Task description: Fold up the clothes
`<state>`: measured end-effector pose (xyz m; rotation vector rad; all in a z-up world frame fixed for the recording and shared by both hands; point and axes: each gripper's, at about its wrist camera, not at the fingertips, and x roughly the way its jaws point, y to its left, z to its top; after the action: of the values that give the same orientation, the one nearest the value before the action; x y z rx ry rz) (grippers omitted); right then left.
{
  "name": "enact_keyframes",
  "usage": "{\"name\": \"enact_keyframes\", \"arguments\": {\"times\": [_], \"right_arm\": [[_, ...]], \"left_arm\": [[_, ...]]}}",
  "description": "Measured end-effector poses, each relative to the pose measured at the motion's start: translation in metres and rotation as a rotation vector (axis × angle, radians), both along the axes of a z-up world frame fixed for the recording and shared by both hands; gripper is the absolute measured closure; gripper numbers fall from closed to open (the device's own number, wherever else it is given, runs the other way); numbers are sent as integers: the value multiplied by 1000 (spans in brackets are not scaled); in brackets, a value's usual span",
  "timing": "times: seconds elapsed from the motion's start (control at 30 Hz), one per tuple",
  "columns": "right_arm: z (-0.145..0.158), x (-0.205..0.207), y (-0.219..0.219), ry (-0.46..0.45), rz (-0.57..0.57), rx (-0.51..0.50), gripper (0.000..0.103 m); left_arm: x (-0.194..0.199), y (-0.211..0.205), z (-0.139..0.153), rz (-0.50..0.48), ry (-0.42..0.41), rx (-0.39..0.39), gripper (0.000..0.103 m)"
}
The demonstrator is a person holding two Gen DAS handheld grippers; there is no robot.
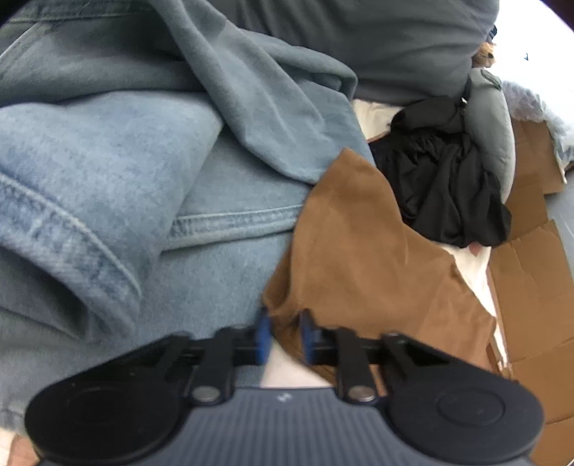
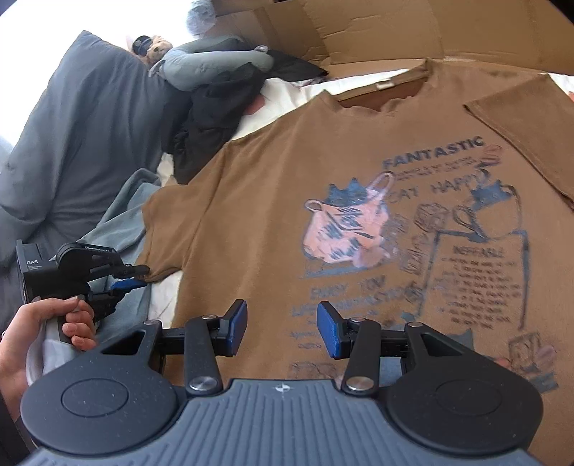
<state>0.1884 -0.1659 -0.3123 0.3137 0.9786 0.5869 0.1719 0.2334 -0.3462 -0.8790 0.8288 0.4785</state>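
My left tool [image 1: 283, 335] has its blue pads drawn in narrow on the sleeve edge of the brown T-shirt [image 2: 323, 222]; the right-wrist view shows it [image 2: 138, 276] from the side, pinching that sleeve tip, with a hand [image 2: 46, 333] wrapped around its grip. My right tool [image 2: 281, 329] hovers over the lower part of the shirt's front, its pads standing apart at a middling width with nothing pressed between them; only the printed cloth shows in the gap.

The brown T-shirt lies spread front-up on a white sheet [image 2: 283, 96], its blue and pink cat print [image 2: 344, 226] facing me. Beyond the shirt's collar lies flattened cardboard [image 2: 394, 32]. Beside the pinched sleeve, on the side away from the print, sit pale blue denim [image 1: 107, 172] and a grey-blue garment [image 1: 251, 89] draped over it. Past that sleeve, toward the collar end, a crumpled black garment [image 1: 441, 179] rests on the sheet against a grey cushion [image 1: 491, 118]. A big dark grey pillow [image 2: 82, 118] lies farther out from the sleeve.
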Motion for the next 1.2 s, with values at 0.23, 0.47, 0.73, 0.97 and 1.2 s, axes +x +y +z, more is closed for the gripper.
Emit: {"name": "enact_keyframes", "arguments": {"times": [0.23, 0.47, 0.73, 0.97, 1.2], "right_arm": [[4, 21, 47, -6, 94, 31, 81], [2, 33, 111, 2, 179, 43, 96], [-9, 46, 148, 39, 202, 43, 99], [-27, 63, 166, 110, 184, 69, 99], [-44, 69, 170, 169, 149, 38, 100]], "left_arm": [[-6, 1, 1, 32, -49, 0, 92], [-10, 1, 12, -14, -125, 37, 96], [-4, 8, 21, -26, -164, 49, 98], [14, 7, 30, -77, -194, 65, 99], [21, 1, 38, -127, -224, 49, 99]]}}
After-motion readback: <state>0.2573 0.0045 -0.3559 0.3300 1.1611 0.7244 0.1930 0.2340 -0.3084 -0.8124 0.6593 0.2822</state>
